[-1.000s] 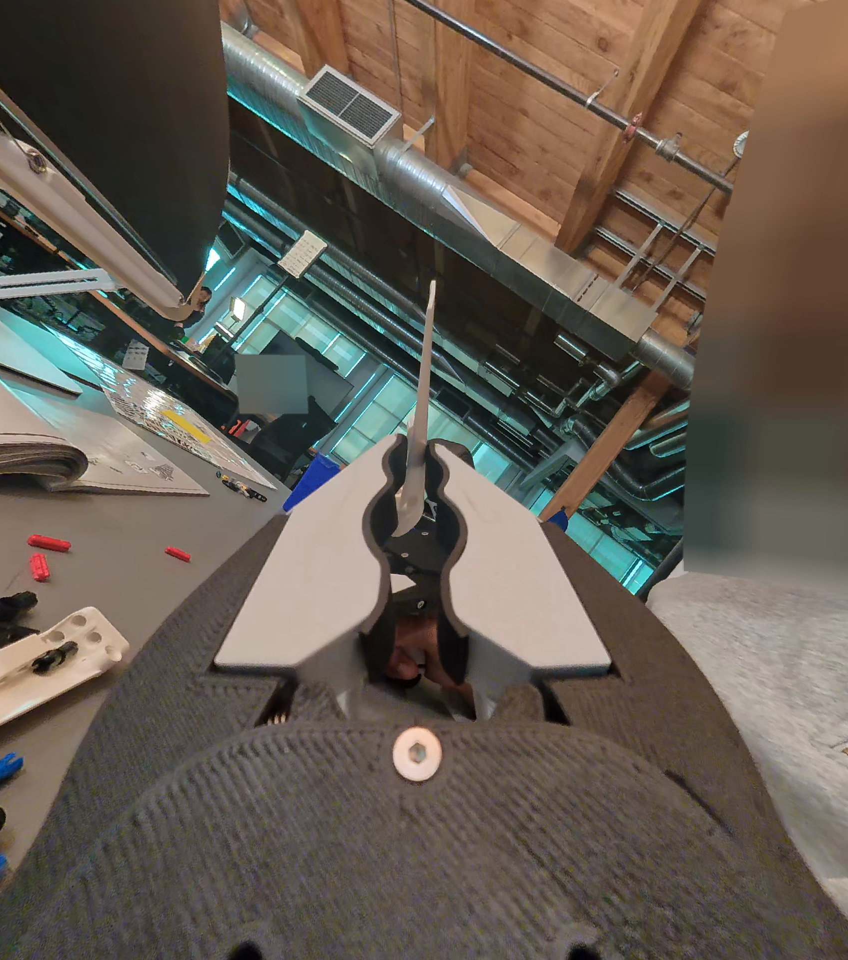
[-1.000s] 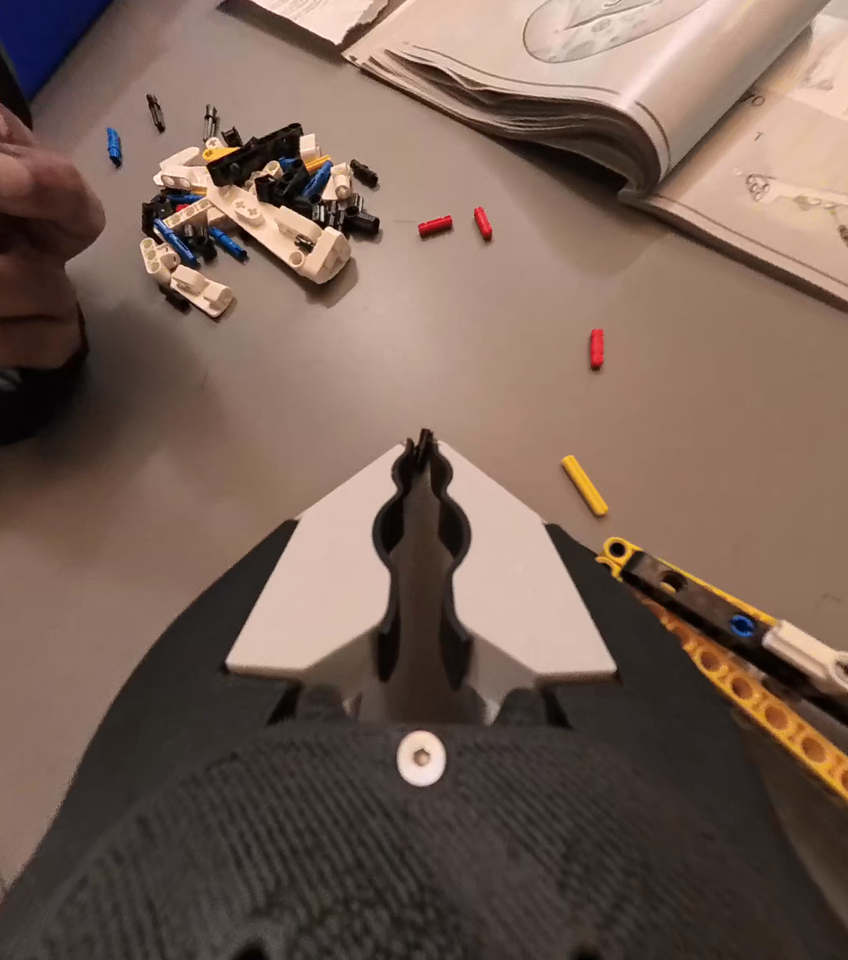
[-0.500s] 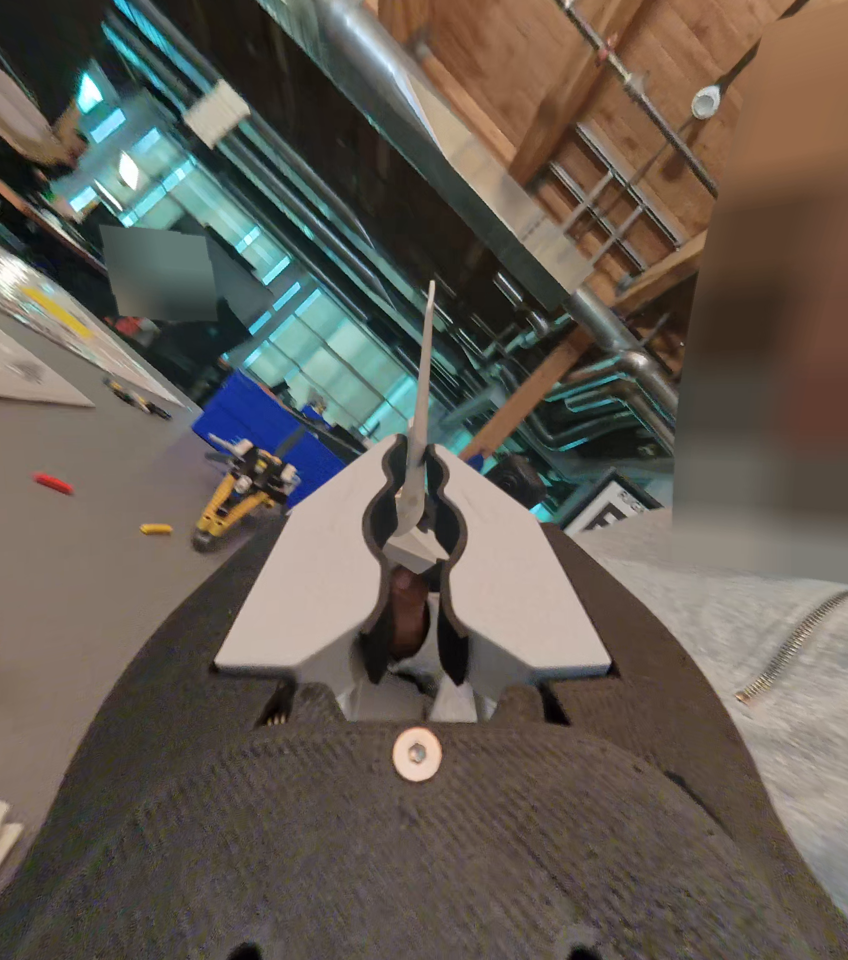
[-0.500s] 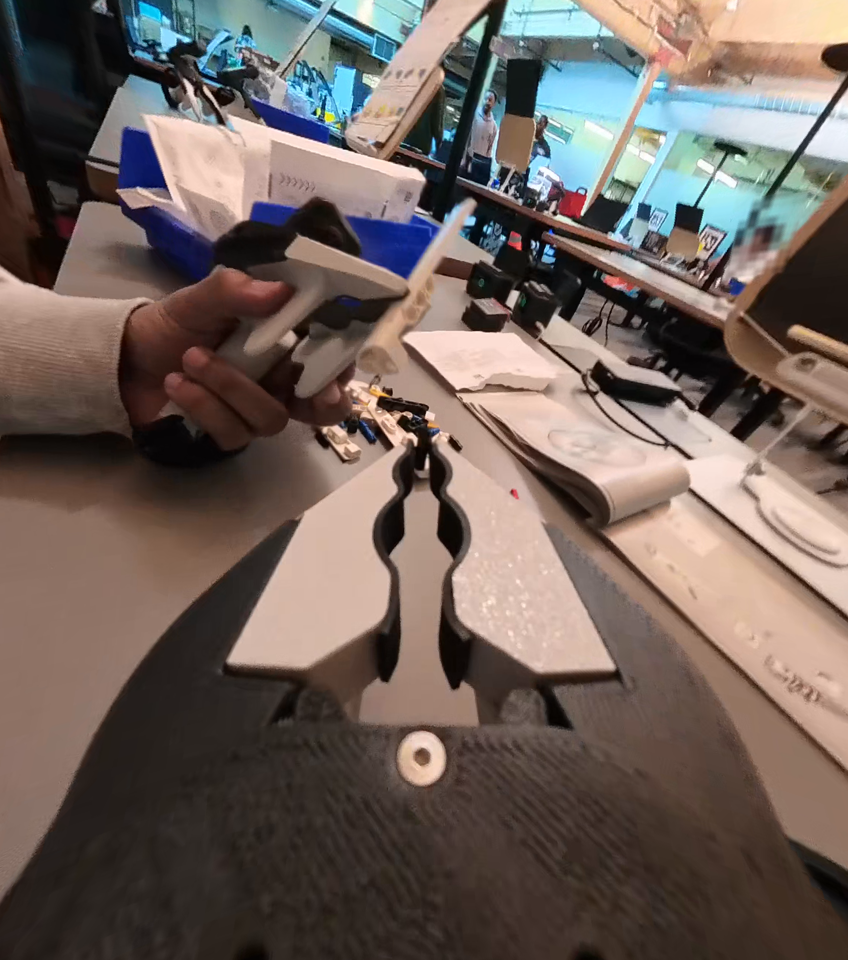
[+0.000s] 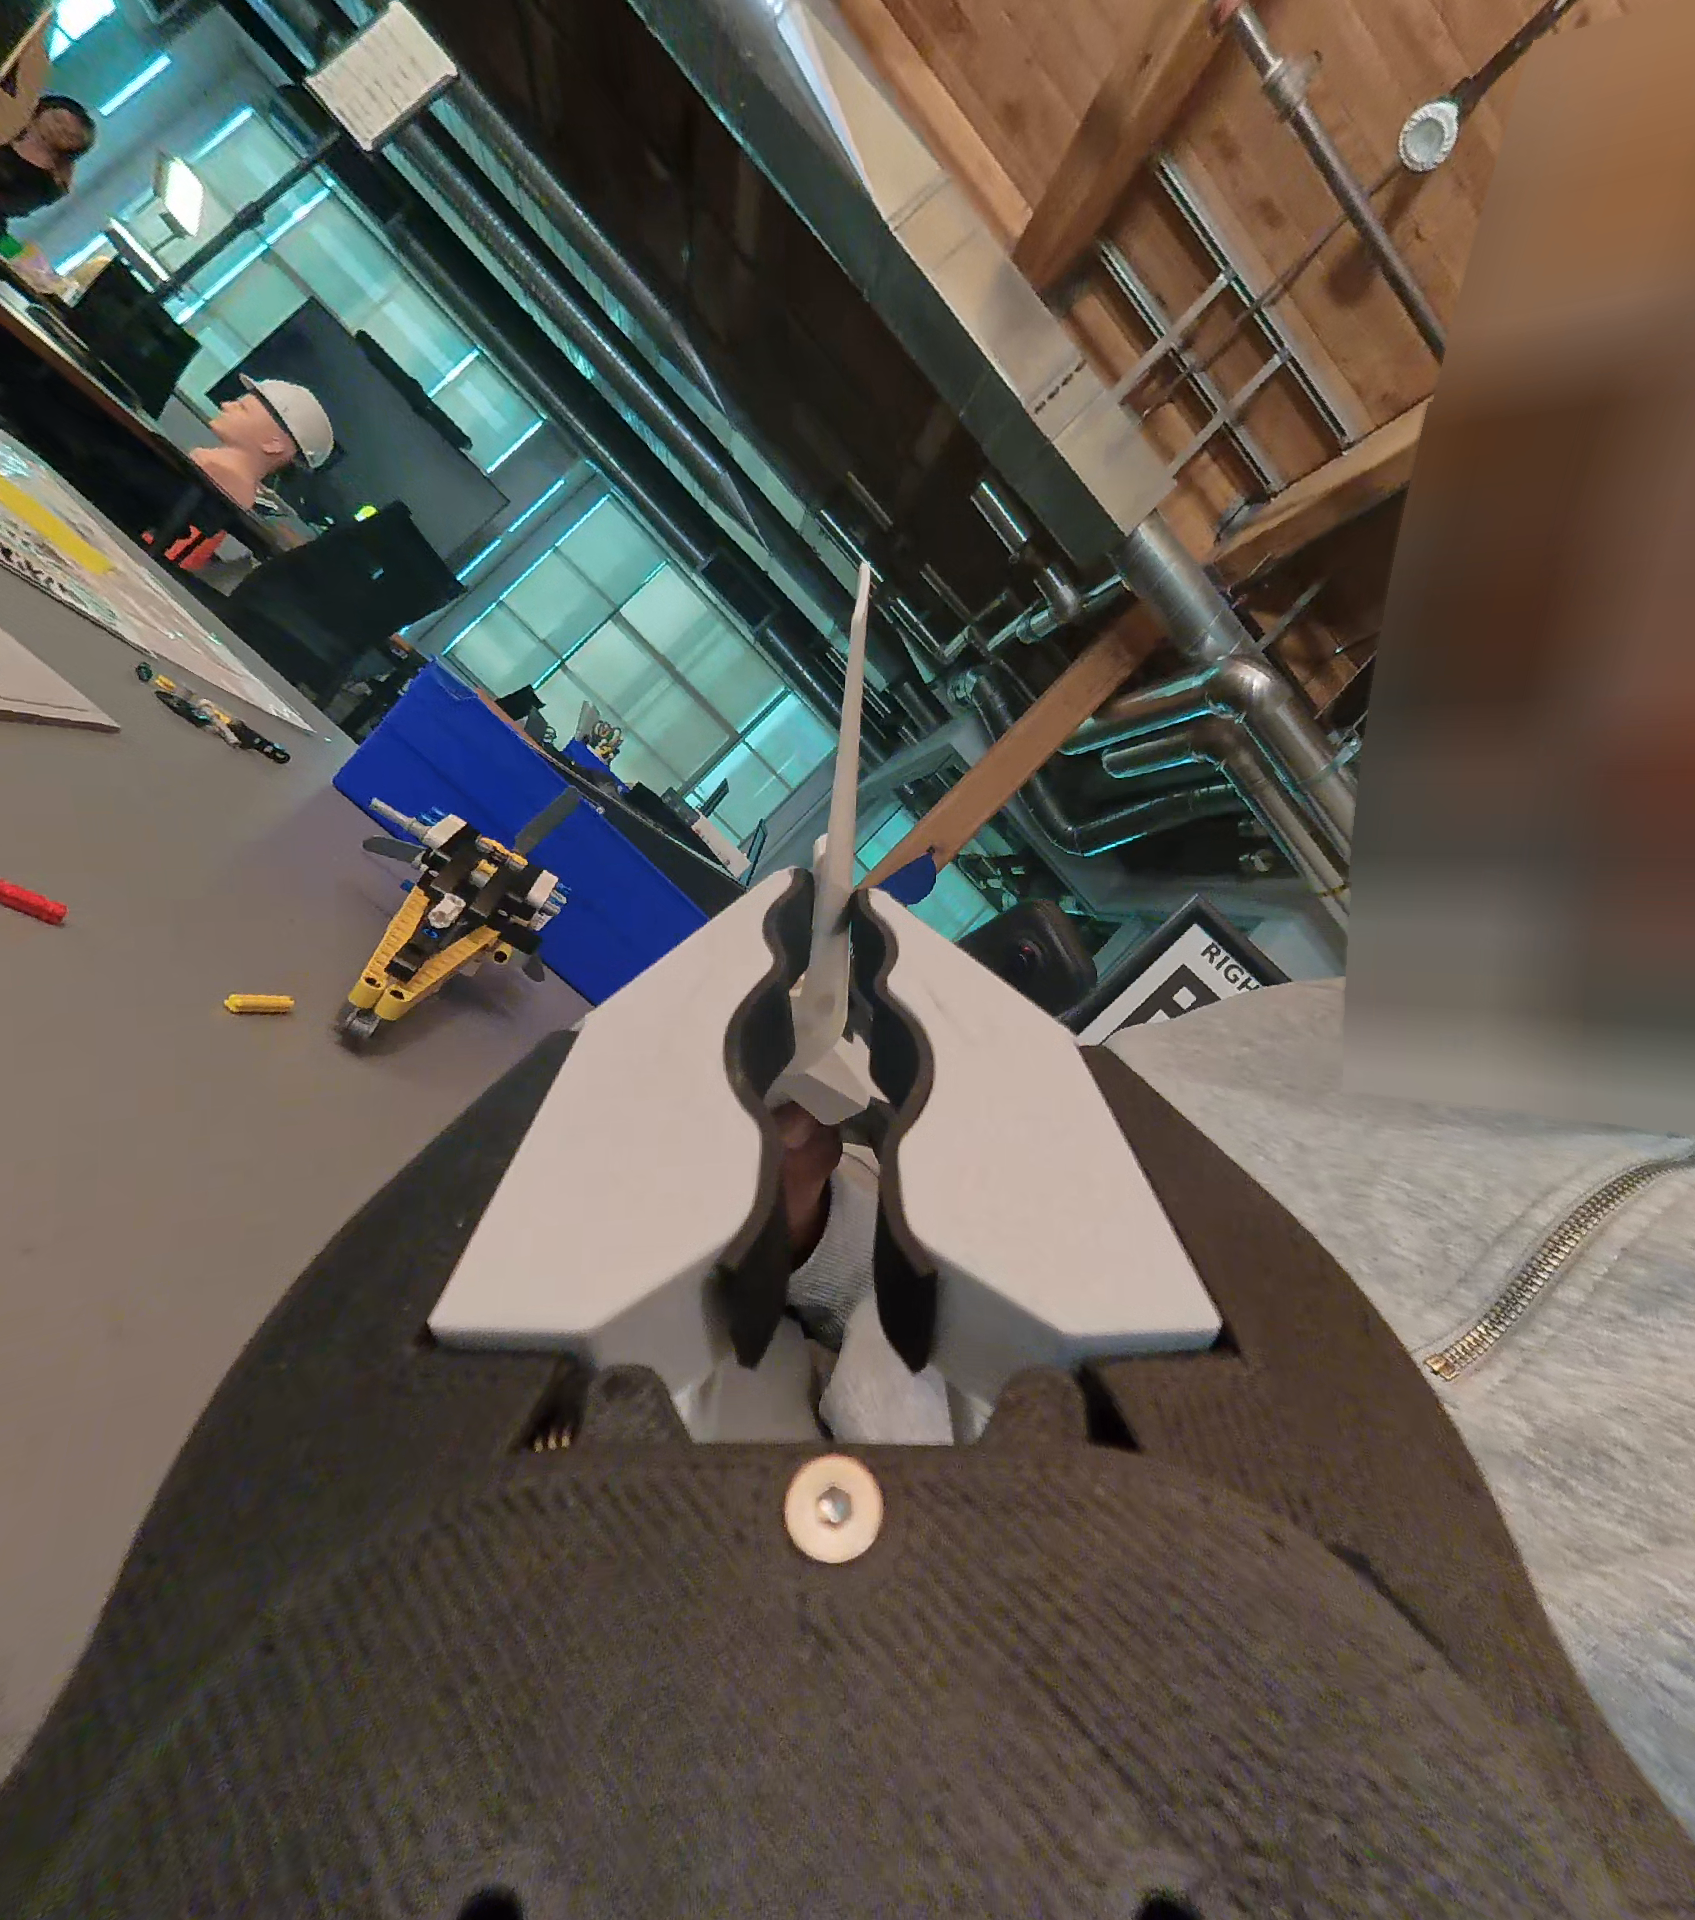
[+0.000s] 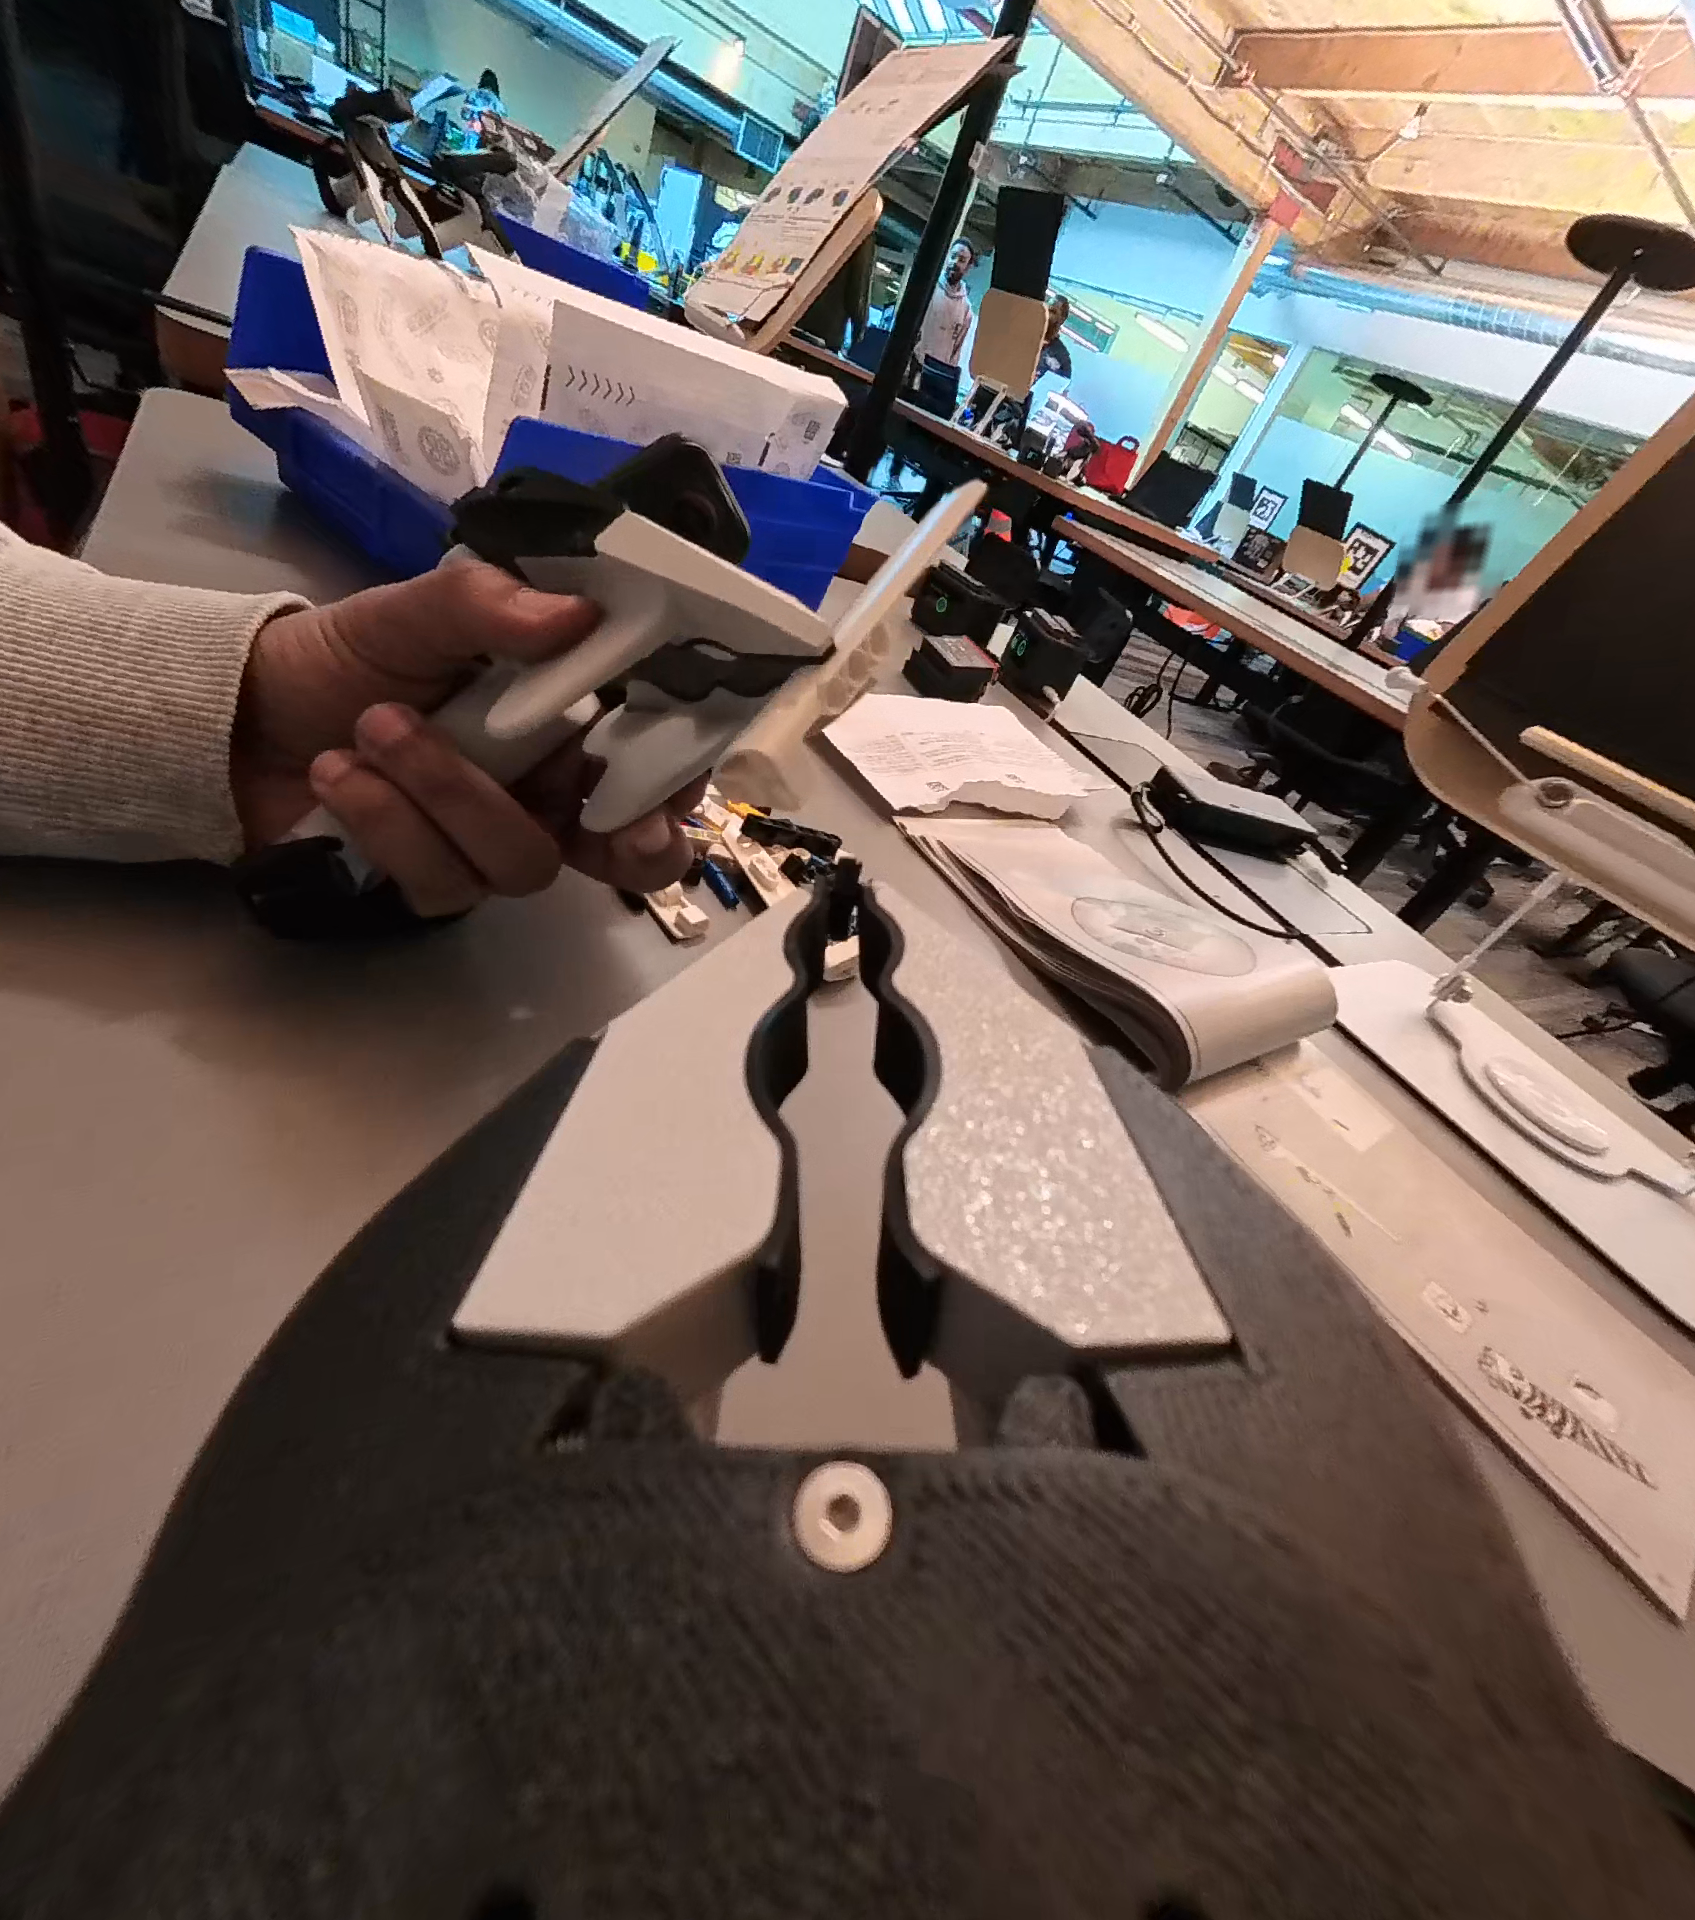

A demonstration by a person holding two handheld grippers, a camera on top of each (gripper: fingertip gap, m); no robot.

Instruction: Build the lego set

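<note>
**White blade and black pin held apart, not yet joined**

The white blade [image 5: 848, 790] was long, thin and tapered, with holes at its thick end. The left gripper [image 5: 830, 914] pinched it near that end, its length running up and forward, clear of the table [image 5: 95, 1143]. The right gripper [image 6: 841, 914], pressed together on a small black pin [image 6: 843, 891], sat below and right of the blade's holed end, near but apart. The yellow model [image 5: 448, 925] stood on the table, nearer the left gripper.

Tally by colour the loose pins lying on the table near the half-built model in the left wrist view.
Red pin: 1
Yellow pin: 1
Total: 2, both left of the yellow and black model
</note>
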